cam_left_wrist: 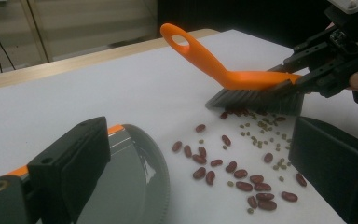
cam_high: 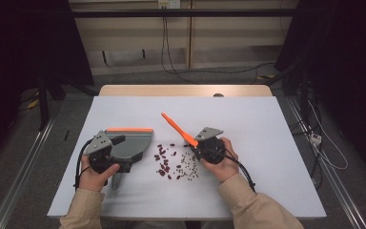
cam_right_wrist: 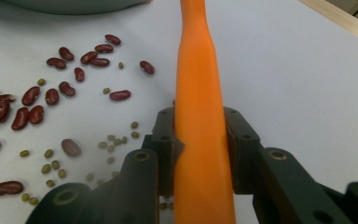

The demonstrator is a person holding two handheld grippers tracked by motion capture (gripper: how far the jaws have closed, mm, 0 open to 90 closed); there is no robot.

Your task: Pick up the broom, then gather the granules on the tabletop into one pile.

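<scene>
Right gripper [cam_high: 196,144]: clamped on orange brush [cam_left_wrist: 233,74], bristles touching table.
Beans [cam_high: 176,162]: between brush and dustpan [cam_high: 132,143].
Left gripper [cam_high: 106,151]: clamped on dustpan.

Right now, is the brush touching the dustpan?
Apart. The high view shows the brush and the dustpan separated by bare table scattered with beans.

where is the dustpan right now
In the high view the grey dustpan sits on the left of the white table, held by the left gripper, its mouth facing the scattered beans.
</scene>
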